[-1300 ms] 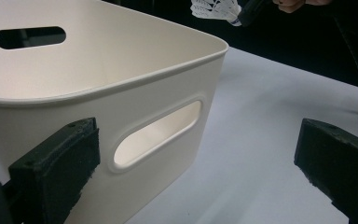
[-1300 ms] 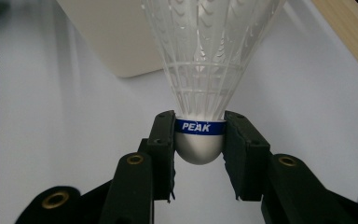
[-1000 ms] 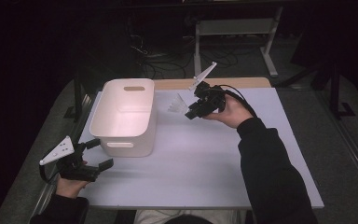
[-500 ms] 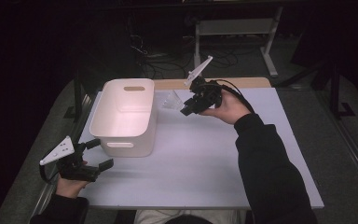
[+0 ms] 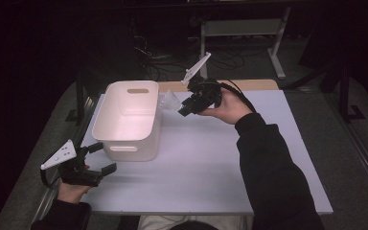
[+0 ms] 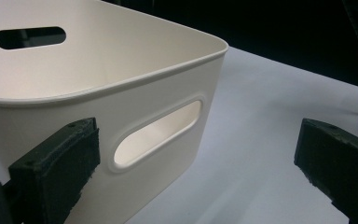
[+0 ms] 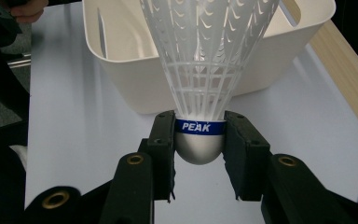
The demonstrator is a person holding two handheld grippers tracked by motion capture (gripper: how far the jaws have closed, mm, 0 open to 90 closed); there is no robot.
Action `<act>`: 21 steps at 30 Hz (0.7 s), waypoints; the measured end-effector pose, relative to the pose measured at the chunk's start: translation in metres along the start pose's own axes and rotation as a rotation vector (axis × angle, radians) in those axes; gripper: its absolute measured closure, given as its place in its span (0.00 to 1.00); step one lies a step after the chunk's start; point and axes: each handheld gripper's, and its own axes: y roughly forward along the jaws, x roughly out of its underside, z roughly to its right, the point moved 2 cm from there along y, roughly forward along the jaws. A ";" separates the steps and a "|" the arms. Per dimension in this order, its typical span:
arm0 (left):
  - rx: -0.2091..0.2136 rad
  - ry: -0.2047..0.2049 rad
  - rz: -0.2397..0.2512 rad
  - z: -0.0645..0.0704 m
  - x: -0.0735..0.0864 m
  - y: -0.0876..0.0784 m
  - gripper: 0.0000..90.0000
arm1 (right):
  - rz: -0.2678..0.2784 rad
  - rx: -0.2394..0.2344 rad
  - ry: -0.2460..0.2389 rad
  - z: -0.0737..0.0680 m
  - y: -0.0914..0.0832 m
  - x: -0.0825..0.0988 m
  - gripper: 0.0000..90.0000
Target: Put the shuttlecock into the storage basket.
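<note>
Here, the right gripper [image 7: 200,135] is clamping a white shuttlecock [image 7: 205,60] by its base just beside the white bin [image 5: 129,120], while the left gripper [image 5: 93,163] is resting near it, jaws apart.

Pretty dark room, grey carpet floor [image 5: 345,158] around the white desk [image 5: 211,163], cables [image 5: 172,57] and a metal stand [image 5: 249,28] past its far edge.

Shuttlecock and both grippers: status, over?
Right gripper shut on shuttlecock, skirt toward white bin. Left gripper open by bin's near handle slot. Nothing between shuttlecock and bin.
</note>
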 end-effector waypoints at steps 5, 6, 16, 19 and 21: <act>0.000 0.000 0.000 0.000 0.000 0.000 0.00 | 0.004 -0.003 -0.005 -0.002 0.001 -0.004 0.71; 0.000 0.000 0.000 0.000 0.000 0.000 0.00 | 0.005 -0.004 -0.008 -0.002 0.001 -0.004 0.71; -0.001 0.001 -0.001 0.000 0.000 0.000 0.00 | 0.007 -0.003 -0.013 -0.004 -0.001 -0.010 0.71; 0.000 0.001 -0.002 0.000 0.000 0.000 0.00 | 0.005 -0.003 -0.020 -0.004 0.000 -0.012 0.71; 0.000 0.001 -0.002 0.000 0.000 0.000 0.00 | 0.006 -0.007 -0.022 -0.006 0.000 -0.015 0.71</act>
